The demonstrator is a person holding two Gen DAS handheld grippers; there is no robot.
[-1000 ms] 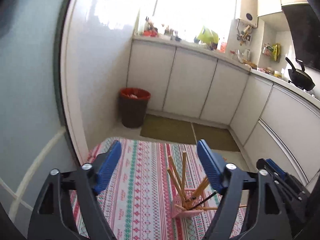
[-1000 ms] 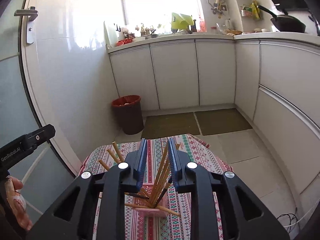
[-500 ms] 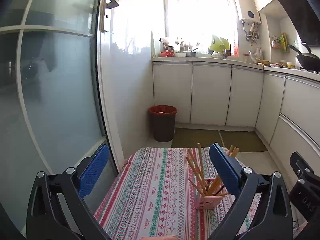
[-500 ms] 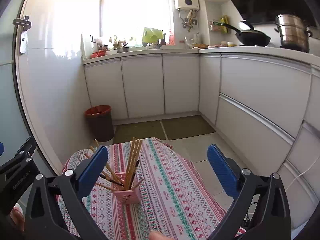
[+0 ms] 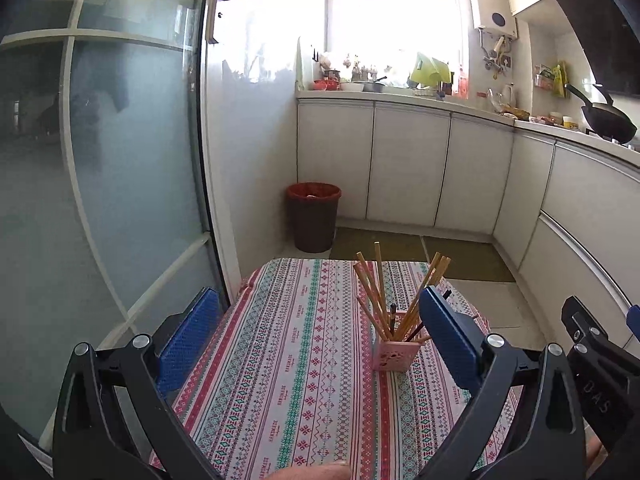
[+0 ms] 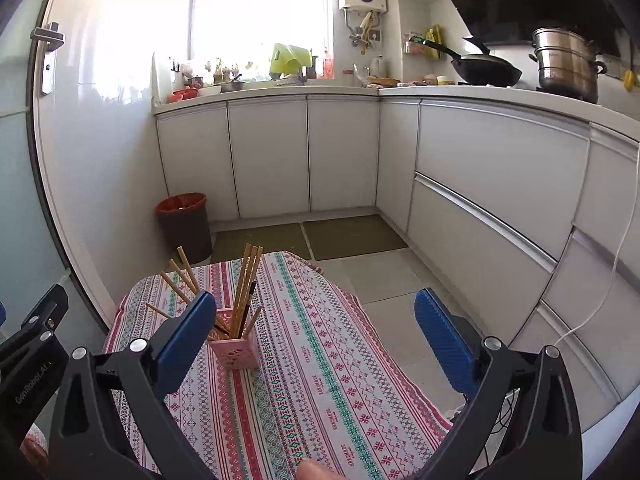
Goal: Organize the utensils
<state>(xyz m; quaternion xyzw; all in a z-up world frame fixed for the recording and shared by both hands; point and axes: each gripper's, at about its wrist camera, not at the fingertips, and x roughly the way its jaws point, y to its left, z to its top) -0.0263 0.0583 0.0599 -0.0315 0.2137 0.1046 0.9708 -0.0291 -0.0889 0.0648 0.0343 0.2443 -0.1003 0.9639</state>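
Holding both sets of jaws spread wide, I grip nothing in either. My left gripper (image 5: pixel 316 328) frames the patterned tablecloth (image 5: pixel 288 380) from the bottom of the left wrist view, its blue pads (image 5: pixel 188 340) far apart; these jaws have just been opening, with nothing between them. My right gripper (image 6: pixel 316 328) stands the same way at the bottom of the right wrist view, and its jaws too have just been opening, with only cloth and floor showing in the gap.

In the left wrist view the pink holder (image 5: pixel 394 354) stands upright on the cloth, right of centre, just in front of my right-hand pad in the picture. Wooden chopsticks (image 5: pixel 376 288) fan up out of it, some leaning left, some right, with a dark stick or two among them. In the right wrist view the same holder (image 6: pixel 236 350) sits left of centre, partly behind my left-hand pad, its chopsticks (image 6: pixel 248 280) rising toward the middle of the frame.

Past the table's far edge, a dark bin with a red liner (image 5: pixel 313 216) stands on the floor against white cabinets (image 5: pixel 408 168). A wok (image 6: pixel 480 68) and a steel steamer pot (image 6: pixel 566 64) sit on the counter at the upper right of the right wrist view. A bit of a finger shows at the bottom edge of each view.
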